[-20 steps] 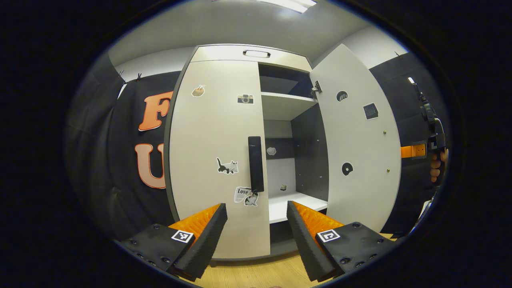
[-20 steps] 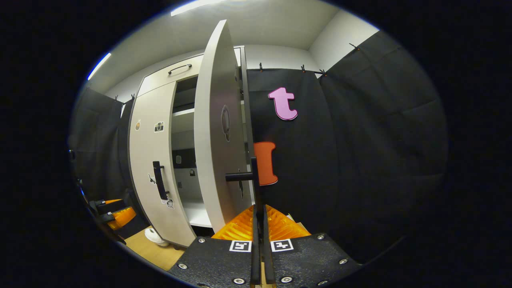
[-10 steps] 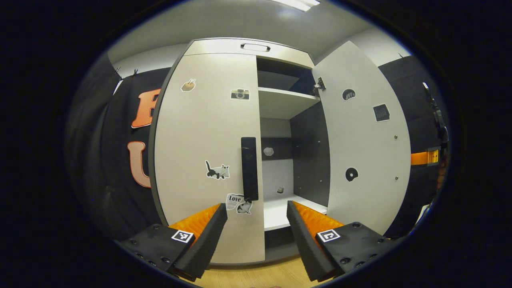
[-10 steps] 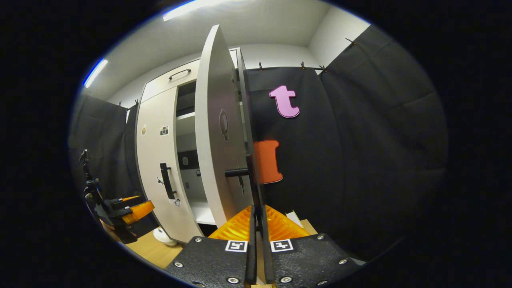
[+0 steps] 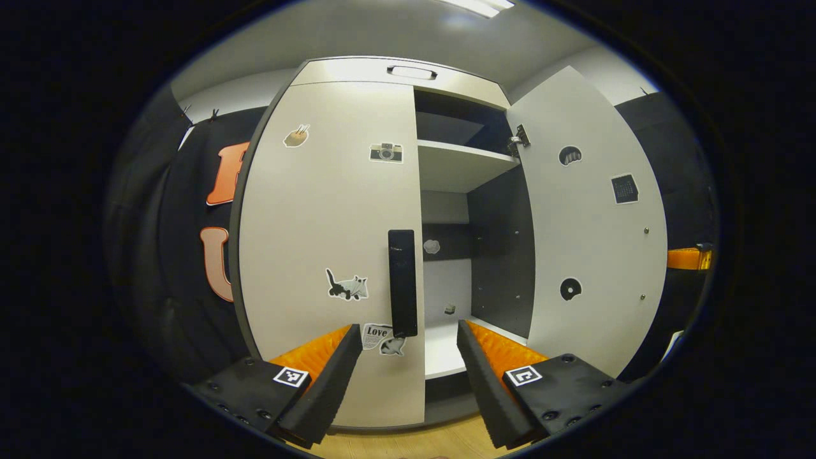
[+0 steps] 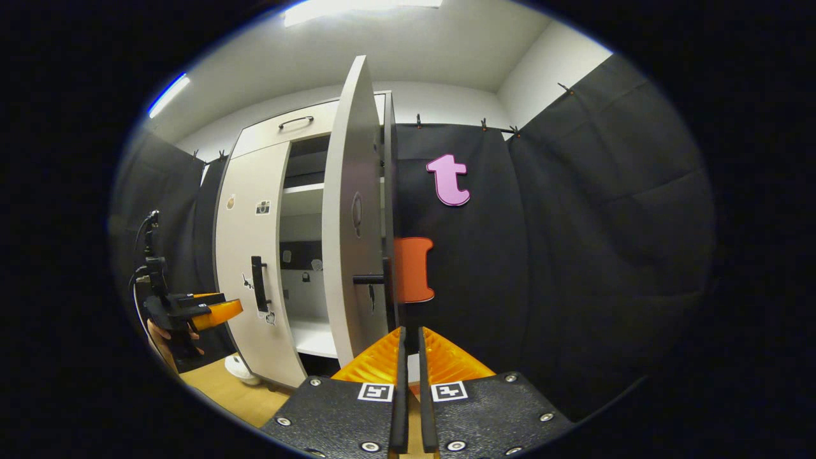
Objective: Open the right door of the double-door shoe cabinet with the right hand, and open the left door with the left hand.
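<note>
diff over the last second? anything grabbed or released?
The right gripper has let go of the right door's handle: its fingers were closed on the bar, and now a narrow gap shows and it has backed away. The left gripper has moved closer to the left door's handle, still open and not gripping. The right door stays swung open; the left door stays closed.

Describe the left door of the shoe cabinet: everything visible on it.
The left door is a tall, pale, smooth panel, apparently laminated board, and it is shut while the right door stands swung open. A dark vertical bar handle sits near its inner edge at mid height. Stickers dot its face, among them a camera and a cat. The left tongs are open just short of the handle; nothing touches the door.
</note>
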A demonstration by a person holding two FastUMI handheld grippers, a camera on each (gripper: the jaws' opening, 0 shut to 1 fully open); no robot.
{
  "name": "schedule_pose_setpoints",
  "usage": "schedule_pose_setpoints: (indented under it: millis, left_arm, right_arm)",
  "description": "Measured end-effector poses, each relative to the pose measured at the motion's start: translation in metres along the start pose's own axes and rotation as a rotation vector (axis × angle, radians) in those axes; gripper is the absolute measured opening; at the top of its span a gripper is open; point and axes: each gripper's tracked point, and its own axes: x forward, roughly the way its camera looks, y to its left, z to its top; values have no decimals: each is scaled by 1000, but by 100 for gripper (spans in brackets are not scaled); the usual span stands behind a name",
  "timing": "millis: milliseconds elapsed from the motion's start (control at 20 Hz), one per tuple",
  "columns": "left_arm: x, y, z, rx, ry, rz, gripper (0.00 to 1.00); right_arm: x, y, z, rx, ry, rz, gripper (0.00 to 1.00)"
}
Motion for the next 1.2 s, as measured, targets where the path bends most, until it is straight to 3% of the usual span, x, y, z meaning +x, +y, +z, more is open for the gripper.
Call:
schedule_pose_setpoints:
  millis: [100,200,400,650,850,1100,1200]
  left_arm:
    - [6,0,4,-6,2,-8,96]
    - [17,0,11,-6,-3,-13,96]
    - [36,-5,22,13,-13,-21,96]
    - [64,-1,11,15,30,27,96]
    - [85,17,4,8,43,97,89]
    - [101,37,-10,13,76,176,89]
    - [103,35,-4,13,51,172,84]
  right_arm:
    - [0,-7,1,-2,-7,-17,8]
    - [0,-8,-2,1,8,-15,18]
    - [-4,-11,-2,3,7,-15,43]
    - [0,-14,-1,-9,-14,-23,72]
    - [-1,-15,-7,-27,1,-15,75]
    - [-6,-22,-10,-51,18,-32,76]
    - [-14,-30,-11,-62,22,-47,75]
